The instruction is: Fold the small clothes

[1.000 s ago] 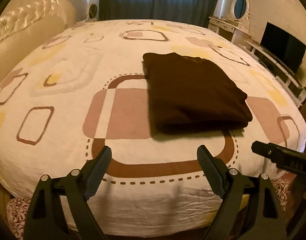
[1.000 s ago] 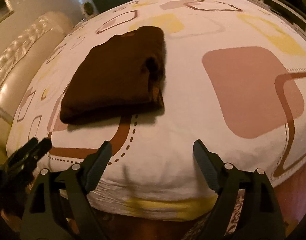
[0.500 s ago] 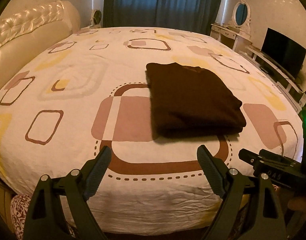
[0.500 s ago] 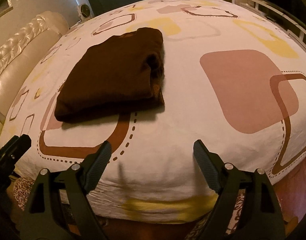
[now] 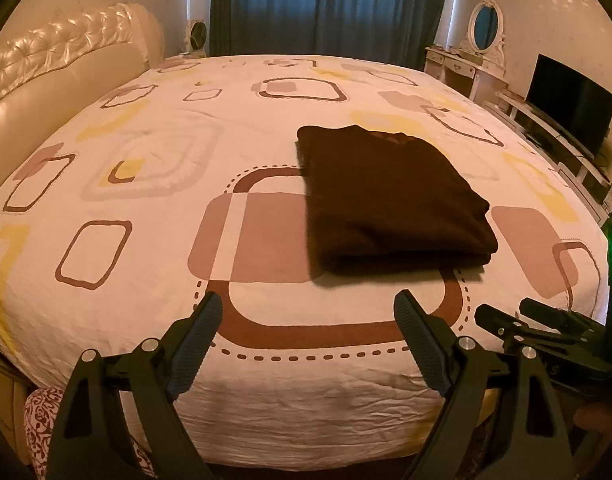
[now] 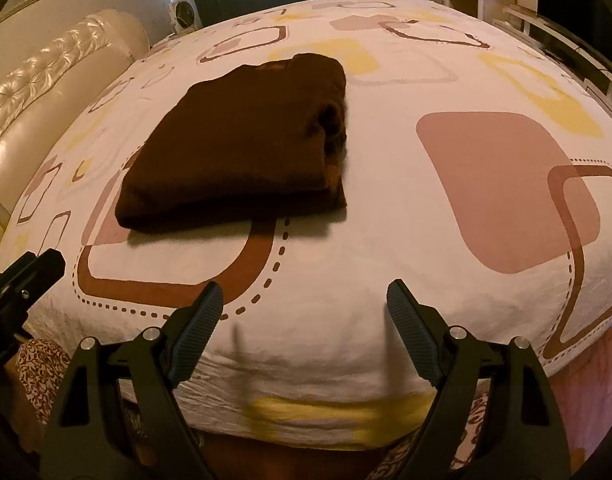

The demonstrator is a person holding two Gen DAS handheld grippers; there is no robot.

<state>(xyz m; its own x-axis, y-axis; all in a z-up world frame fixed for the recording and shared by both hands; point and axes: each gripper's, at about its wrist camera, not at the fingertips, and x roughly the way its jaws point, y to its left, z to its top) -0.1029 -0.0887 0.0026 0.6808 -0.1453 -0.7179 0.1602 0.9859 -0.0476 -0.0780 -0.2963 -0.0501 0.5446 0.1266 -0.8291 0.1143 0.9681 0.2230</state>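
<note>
One garment (image 5: 394, 196) lies folded on the bed (image 5: 145, 184) (neat, compact). My left tongs (image 5: 308, 338) and right tongs (image 6: 303, 320) gape empty, well short; folding looks done.

Patterned bed (image 5: 153, 264) — tufted headboard (image 5: 65, 56), blue curtains (image 5: 330, 4), television (image 5: 570, 100).

Dim, warm orange light fills both fisheye views, glare shines on the tufted headboard (image 5: 61, 48), the folded garment (image 6: 241, 140) casts a soft near-side shadow, and edges bend and darken.
</note>
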